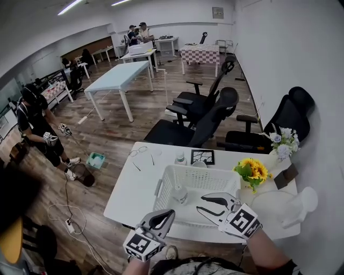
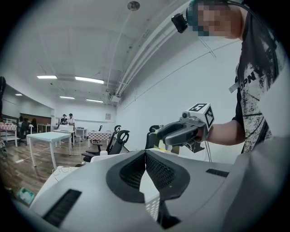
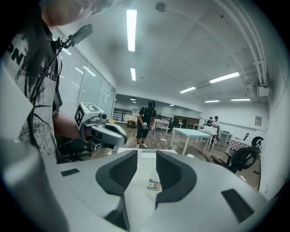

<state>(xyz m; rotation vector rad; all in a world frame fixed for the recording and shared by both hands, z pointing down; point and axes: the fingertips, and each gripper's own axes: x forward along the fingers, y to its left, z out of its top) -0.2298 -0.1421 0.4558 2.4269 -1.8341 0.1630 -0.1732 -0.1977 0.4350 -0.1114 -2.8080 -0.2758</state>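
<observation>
White table (image 1: 130, 189) — basket (image 1: 200, 173), bottle (image 1: 180, 194) inside

an open-plan office used as a workroom. a wood-look floor (image 1: 115, 131) runs the length of the frame under white walls and ceiling strip lights (image 1: 70, 6). long plain tables stand in rows: a pale blue table (image 1: 121, 75) at upper centre, a checked-cloth table (image 1: 200, 52) behind it, a white table (image 1: 126, 188) at lower centre. black mesh office chairs (image 1: 201, 115) cluster at centre right. two people (image 1: 137, 33) work at a far desk at the top, shelving (image 1: 54, 88) lines the left wall, and a power strip (image 1: 70, 225) with cables lies on the floor at lower left.
</observation>
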